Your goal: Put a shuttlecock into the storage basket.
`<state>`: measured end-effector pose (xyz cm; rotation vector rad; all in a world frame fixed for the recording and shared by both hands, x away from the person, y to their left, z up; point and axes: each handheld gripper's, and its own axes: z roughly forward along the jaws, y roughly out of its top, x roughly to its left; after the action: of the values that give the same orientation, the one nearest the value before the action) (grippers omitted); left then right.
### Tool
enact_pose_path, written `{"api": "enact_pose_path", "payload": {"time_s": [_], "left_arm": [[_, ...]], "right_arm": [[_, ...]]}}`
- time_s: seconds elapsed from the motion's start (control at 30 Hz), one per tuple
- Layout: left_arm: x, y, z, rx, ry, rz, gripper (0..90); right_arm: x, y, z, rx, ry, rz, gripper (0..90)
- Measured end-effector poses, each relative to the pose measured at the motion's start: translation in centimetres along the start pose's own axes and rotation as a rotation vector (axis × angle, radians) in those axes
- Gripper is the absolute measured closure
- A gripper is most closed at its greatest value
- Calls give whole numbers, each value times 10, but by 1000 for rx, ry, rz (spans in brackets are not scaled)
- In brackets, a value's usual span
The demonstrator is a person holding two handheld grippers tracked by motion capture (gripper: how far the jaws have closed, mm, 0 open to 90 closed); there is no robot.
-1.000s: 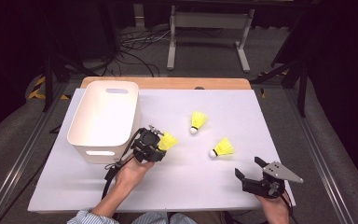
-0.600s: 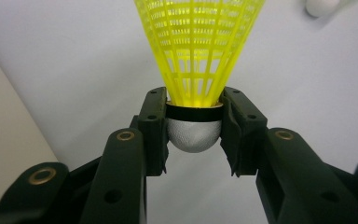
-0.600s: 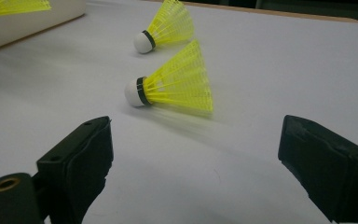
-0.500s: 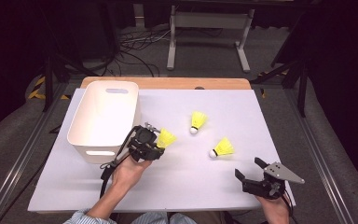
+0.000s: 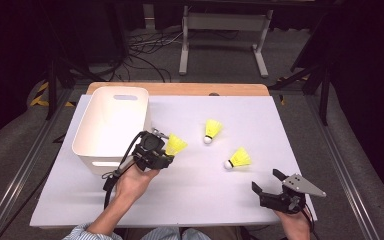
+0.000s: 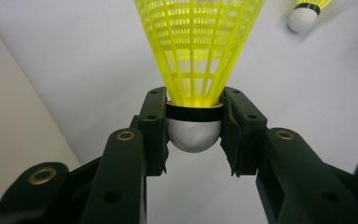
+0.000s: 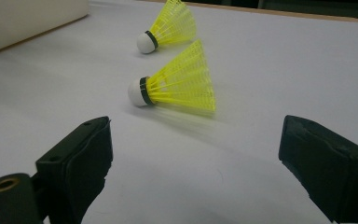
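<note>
1. The fingers (image 6: 154, 122) of the left gripper (image 6: 194, 133) are clenched on the held shuttlecock (image 6: 196, 60); the black pads are pressed on both sides of its white rounded cork, just at the black band, and the yellow skirt points away from the gripper.
2. This grasp is judged to be the right one. The cork looks firm and will not be crushed, while the plastic net skirt seems thin and springy and would probably bend or slip if it were squeezed.
3. The thing is judged to be very light, so only a gentle grip is needed; the round cork may roll between the pads if the hold is loosened.
4. In the high view, the held shuttlecock (image 5: 175, 145) is carried above the bench (image 5: 280, 130), just beside the white basket (image 5: 111, 127).
5. Two other shuttlecocks (image 5: 212, 131) (image 5: 238, 158) are lying on their sides on the bench, well apart from the basket.
6. The right gripper (image 5: 270, 182) is kept released, its fingers (image 7: 81, 154) wide apart and nothing between them, near the closer shuttlecock.
</note>
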<state>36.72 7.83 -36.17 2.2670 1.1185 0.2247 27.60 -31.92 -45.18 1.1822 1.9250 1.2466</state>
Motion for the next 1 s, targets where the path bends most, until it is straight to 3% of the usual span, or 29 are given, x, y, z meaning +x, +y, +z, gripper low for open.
{"api": "enact_pose_path", "payload": {"time_s": [0.33,1.0], "left_arm": [[5,3,-15,-22,20,-12,645],[16,14,-37,-17,35,-18,645]], "right_arm": [[0,0,0,6,2,1,100],[0,0,0,7,-5,8,99]]}}
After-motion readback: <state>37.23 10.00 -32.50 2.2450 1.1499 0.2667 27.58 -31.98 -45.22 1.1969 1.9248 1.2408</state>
